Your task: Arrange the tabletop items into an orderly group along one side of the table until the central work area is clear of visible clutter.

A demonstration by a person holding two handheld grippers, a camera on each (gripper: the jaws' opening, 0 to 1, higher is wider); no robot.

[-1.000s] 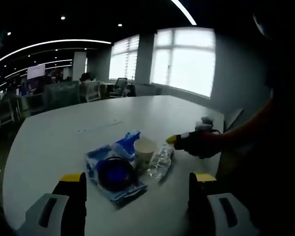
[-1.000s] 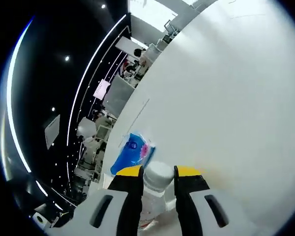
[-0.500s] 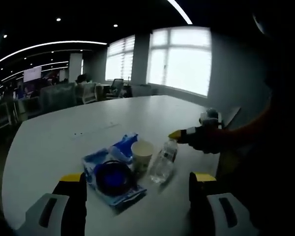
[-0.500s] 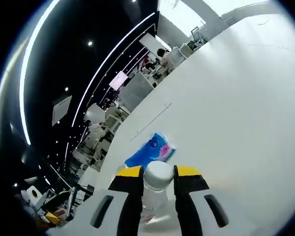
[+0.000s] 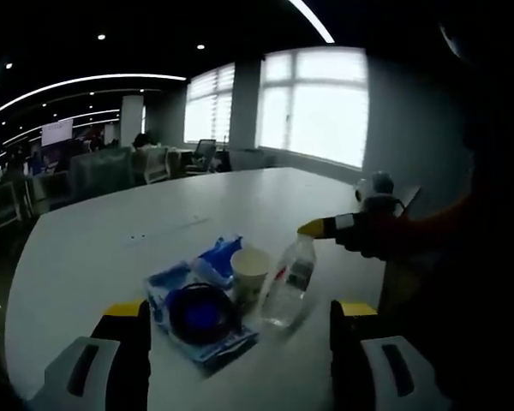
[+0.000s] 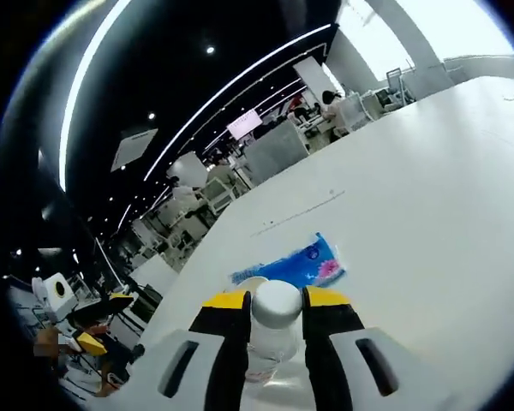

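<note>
In the left gripper view, the left hand-held gripper [image 5: 240, 318] has its two yellow-tipped jaws spread wide apart with nothing between them, above the near edge of the white table [image 5: 111, 248]. Just beyond the jaws, the items lie close together in the near part of the table: a blue wet-wipe packet [image 5: 201, 300] lies flat, and a dark round lid [image 5: 199, 313] rests on top of it. A paper cup [image 5: 250, 270] stands upright just beside the packet, and a clear plastic bottle [image 5: 289, 287] leans tilted next to the cup, with its lower end down at the table. The right hand-held gripper [image 5: 313, 228] comes in from the right side and is clenched on the cap end of this bottle. In the right gripper view, the right hand-held gripper [image 6: 276, 301] holds the white bottle cap [image 6: 276, 300] tightly between its yellow tips, and the bottle body [image 6: 268, 355] runs down between the jaws. Past the cap, the blue packet [image 6: 300, 262] lies on the table [image 6: 428, 214], and the rim of the cup [image 6: 250, 282] shows just beside the left tip.
</note>
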